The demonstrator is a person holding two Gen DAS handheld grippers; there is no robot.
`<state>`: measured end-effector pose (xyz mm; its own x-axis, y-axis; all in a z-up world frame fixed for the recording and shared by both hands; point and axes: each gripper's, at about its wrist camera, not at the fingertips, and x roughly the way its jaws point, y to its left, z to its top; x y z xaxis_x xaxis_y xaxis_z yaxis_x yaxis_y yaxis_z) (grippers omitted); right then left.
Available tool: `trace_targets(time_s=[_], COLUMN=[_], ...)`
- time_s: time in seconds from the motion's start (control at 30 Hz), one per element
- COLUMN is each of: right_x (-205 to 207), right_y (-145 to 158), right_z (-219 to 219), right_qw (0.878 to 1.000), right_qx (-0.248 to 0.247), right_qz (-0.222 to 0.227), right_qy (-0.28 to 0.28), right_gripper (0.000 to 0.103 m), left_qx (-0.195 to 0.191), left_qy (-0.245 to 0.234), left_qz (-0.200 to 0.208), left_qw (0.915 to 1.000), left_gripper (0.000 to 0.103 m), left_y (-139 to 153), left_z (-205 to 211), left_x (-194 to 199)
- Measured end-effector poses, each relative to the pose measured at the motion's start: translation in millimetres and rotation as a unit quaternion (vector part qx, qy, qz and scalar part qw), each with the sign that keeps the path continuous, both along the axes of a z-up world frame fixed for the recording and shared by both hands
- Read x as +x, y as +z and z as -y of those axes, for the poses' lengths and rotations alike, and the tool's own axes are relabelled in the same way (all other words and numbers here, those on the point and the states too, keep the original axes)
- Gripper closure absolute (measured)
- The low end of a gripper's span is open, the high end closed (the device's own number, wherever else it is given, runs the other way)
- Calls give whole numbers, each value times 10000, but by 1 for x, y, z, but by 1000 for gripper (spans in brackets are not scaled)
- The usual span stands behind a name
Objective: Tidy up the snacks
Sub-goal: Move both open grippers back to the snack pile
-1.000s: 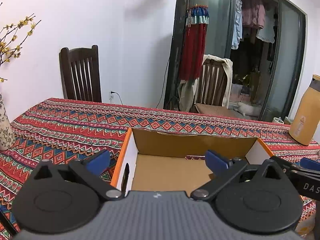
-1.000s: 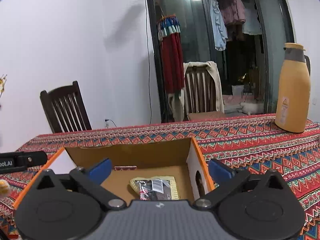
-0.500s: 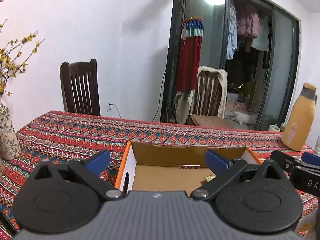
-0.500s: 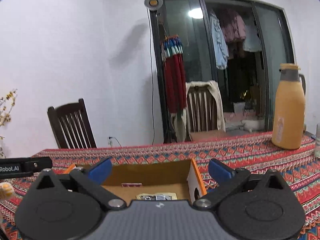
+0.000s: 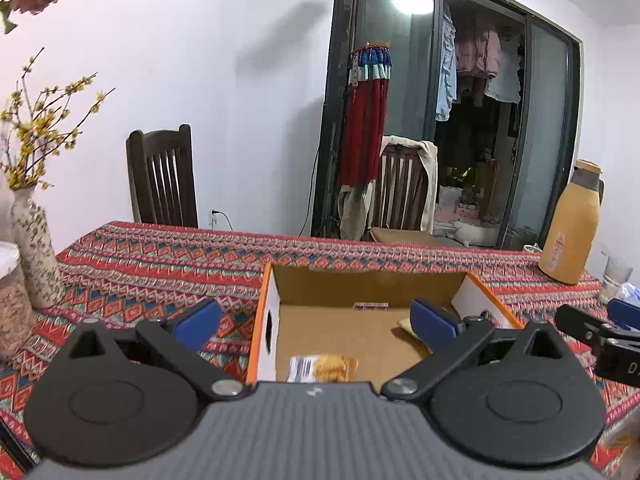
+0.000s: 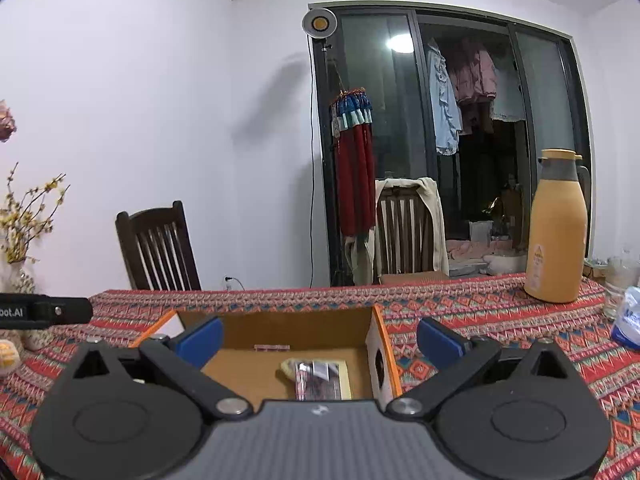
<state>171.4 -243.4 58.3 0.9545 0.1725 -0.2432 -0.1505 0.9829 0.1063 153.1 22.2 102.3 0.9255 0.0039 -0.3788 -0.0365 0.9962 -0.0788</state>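
Observation:
An open cardboard box [image 5: 276,312] [image 6: 384,344] with orange rims stands on the patterned tablecloth. Inside it lie a golden snack packet [image 5: 324,368] near the front and a yellow-edged dark packet [image 6: 318,378], whose corner [image 5: 406,324] peeks past a finger in the left wrist view. My left gripper [image 5: 316,318] hovers open in front of the box, nothing between its blue pads. My right gripper [image 6: 318,340] is open too, over the box's right half and empty. The right gripper's tip [image 5: 592,334] shows at the left wrist view's right edge.
A vase [image 5: 34,248] with yellow blossoms and a jar [image 5: 12,304] stand at the left. An orange thermos [image 6: 556,228], a glass [image 6: 618,288] and a blue-white pack [image 6: 628,320] sit at the right. Two wooden chairs [image 5: 164,178] stand behind the table.
Both grippers have risen and pulled back from the box, so more of the room shows. A golden packet now lies in the box's front, unseen earlier.

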Motion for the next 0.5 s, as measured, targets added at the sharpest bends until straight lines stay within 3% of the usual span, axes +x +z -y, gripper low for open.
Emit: trace_targets(time_s=[0.5], right_x=[-71], right_y=[-53], right_z=[27], right_qw=[9987], right_qx=[-44], right_qz=[-505], right_qy=[-7], right_gripper=[0], left_qx=[42], left_qy=[55], left_qz=[-133], left_qw=[9999], left_gripper=[0], left_y=[-50], left_z=[-20], left_x=[-63])
